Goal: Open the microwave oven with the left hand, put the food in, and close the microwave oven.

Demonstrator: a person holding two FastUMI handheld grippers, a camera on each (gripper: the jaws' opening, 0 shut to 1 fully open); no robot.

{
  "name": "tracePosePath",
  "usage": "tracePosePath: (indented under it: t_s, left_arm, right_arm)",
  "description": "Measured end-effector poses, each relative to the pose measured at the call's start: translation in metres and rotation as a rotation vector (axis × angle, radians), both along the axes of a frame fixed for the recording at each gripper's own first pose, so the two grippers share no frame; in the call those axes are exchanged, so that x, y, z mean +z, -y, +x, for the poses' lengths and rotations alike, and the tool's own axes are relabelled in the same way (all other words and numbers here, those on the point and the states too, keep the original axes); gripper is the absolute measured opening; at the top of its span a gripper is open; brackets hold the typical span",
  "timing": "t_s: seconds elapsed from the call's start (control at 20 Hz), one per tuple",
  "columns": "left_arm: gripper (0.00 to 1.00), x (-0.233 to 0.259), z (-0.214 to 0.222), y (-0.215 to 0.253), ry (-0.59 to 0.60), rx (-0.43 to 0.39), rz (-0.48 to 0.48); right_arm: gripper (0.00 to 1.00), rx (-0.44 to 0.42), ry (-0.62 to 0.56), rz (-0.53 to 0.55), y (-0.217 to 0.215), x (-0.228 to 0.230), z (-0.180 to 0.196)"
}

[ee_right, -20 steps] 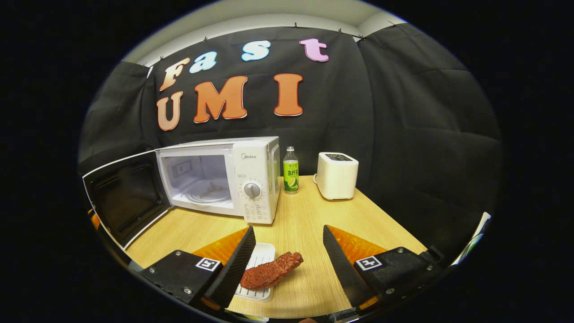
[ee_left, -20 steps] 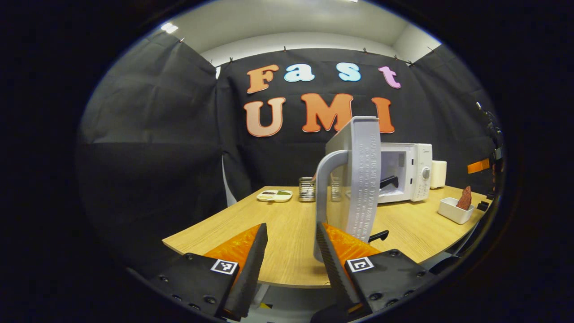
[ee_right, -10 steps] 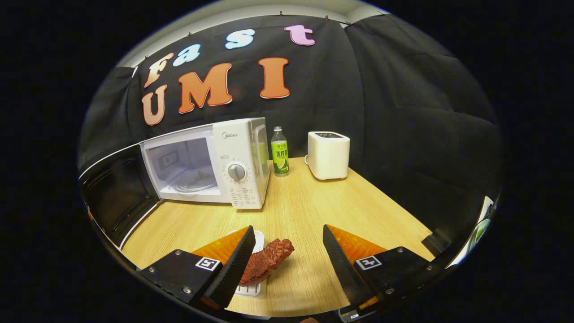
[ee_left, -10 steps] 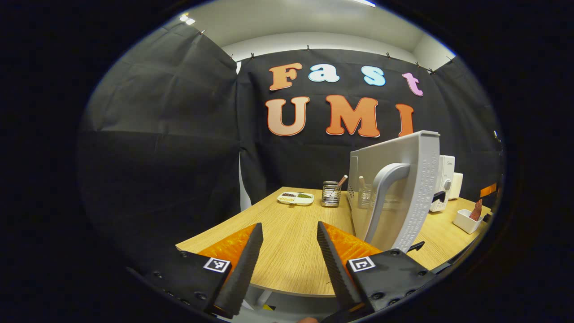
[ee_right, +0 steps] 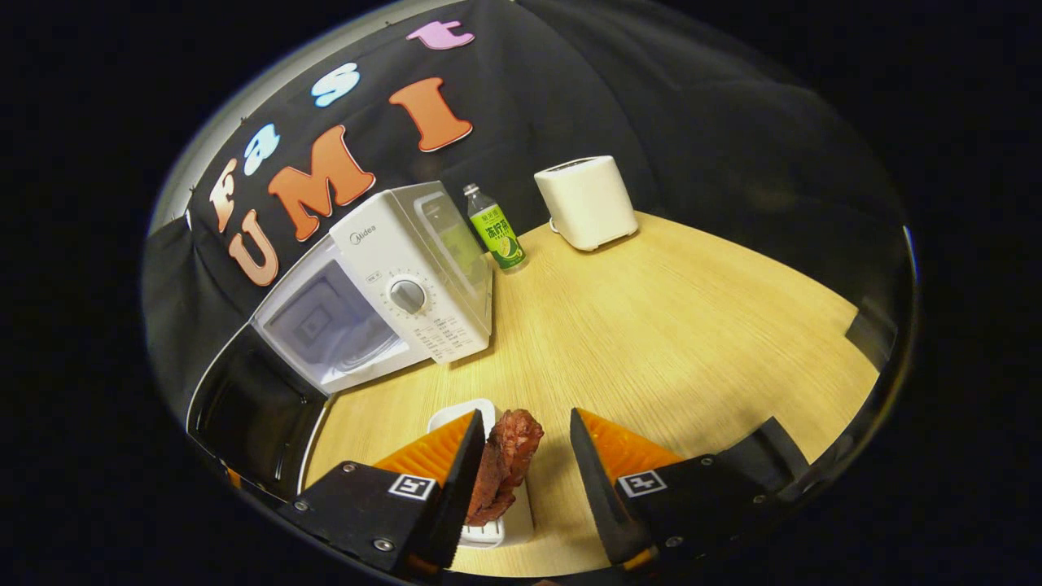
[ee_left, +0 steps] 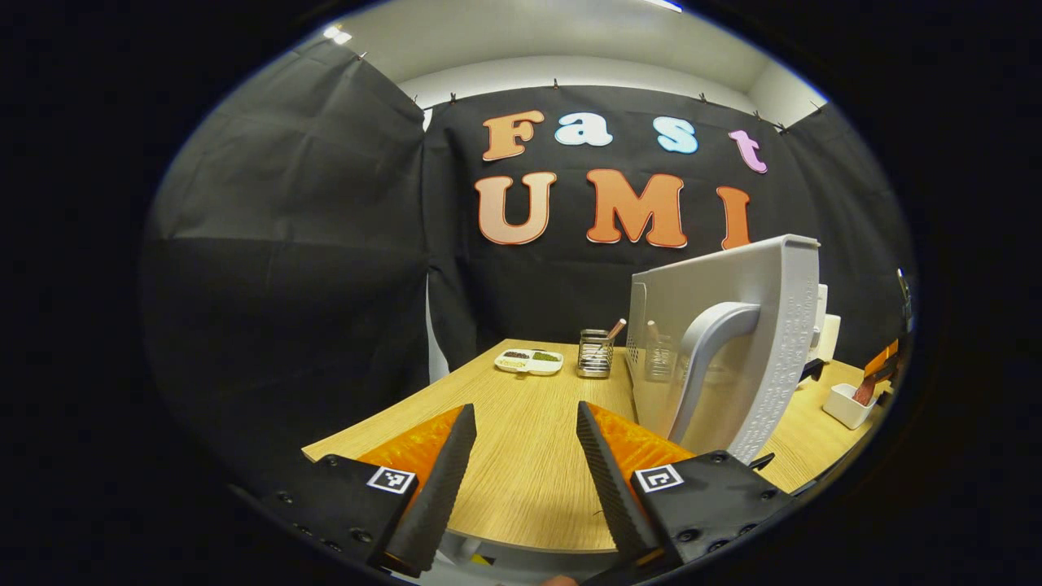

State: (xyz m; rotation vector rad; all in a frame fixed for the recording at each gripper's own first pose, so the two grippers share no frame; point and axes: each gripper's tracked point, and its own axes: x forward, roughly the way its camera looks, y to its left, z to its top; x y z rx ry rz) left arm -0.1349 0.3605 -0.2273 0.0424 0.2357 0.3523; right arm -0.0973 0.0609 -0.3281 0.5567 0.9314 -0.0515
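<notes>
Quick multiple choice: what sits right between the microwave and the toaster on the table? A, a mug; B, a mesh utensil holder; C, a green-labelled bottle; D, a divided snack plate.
C: in the right gripper view the green-labelled bottle stands upright between the microwave and the toaster.

Wooden table (ee_right: 676, 325); microwave (ee_right: 407, 281) far left, door open; green-label bottle (ee_right: 495, 236) just right of it; white toaster (ee_right: 586, 202) far right; white tray (ee_right: 496, 521) with meat near edge; divided plate (ee_left: 530, 360), utensil holder (ee_left: 595, 353) far in the left gripper view.
</notes>
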Motion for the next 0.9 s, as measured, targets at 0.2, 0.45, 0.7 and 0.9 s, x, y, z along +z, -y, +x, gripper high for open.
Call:
tracePosePath:
  t_s: [0.2, 0.45, 0.7, 0.9]
  left_arm:
    - [0.80, 0.000, 0.002, 0.001, 0.002, 0.008, 0.004]
    - [0.80, -0.001, 0.002, 0.002, 0.000, 0.010, 0.001]
    - [0.80, 0.001, 0.003, 0.007, 0.007, 0.003, 0.010]
    - [0.80, 0.005, 0.004, 0.008, 0.011, 0.000, 0.032]
  right_arm:
    - [0.46, -0.042, -0.002, 0.077, -0.010, -0.001, 0.004]
    - [0.22, -0.092, 0.028, 0.148, -0.017, 0.009, 0.007]
    - [0.14, -0.046, 0.100, 0.085, -0.024, 0.029, 0.010]
    - [0.14, 0.064, 0.178, -0.071, -0.033, 0.046, 0.015]
